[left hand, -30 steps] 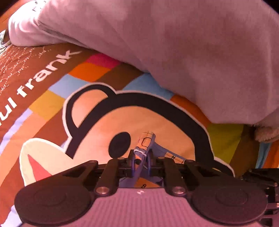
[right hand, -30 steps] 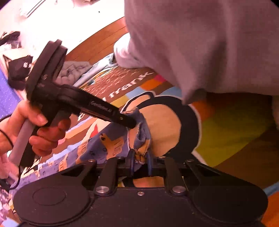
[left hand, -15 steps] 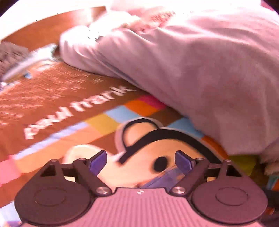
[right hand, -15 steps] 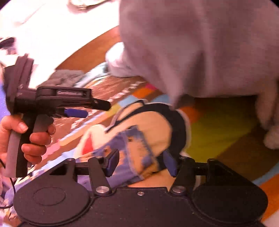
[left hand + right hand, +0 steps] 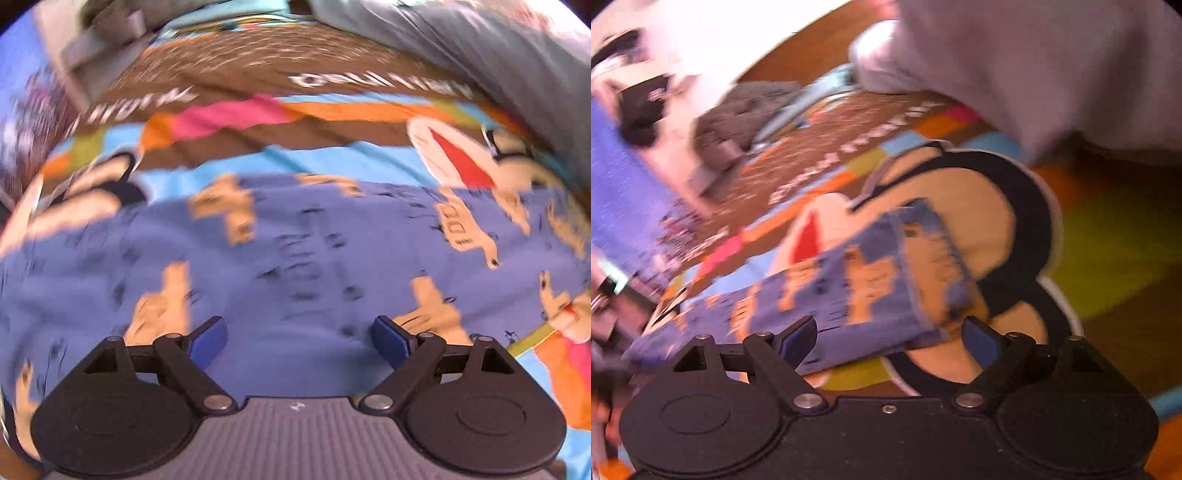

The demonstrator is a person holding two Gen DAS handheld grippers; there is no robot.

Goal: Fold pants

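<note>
The pants (image 5: 303, 258) are blue with tan cartoon figures and lie flat on a colourful cartoon blanket (image 5: 332, 129). In the left wrist view they fill the middle, blurred by motion. My left gripper (image 5: 299, 341) is open and empty just above them. In the right wrist view the pants (image 5: 857, 280) lie folded, their end edge near the bear's face print. My right gripper (image 5: 888, 341) is open and empty over that end.
A large pale grey garment or pillow (image 5: 1052, 66) lies over the blanket at the far right. A grey folded cloth (image 5: 738, 114) and a dark item (image 5: 642, 110) sit at the far left. Wooden floor (image 5: 812, 55) shows beyond the blanket.
Both grippers were shut on the pants' edge one second ago, then opened and let go. The left gripper has swung left over the pants; the right pulled back a little.
</note>
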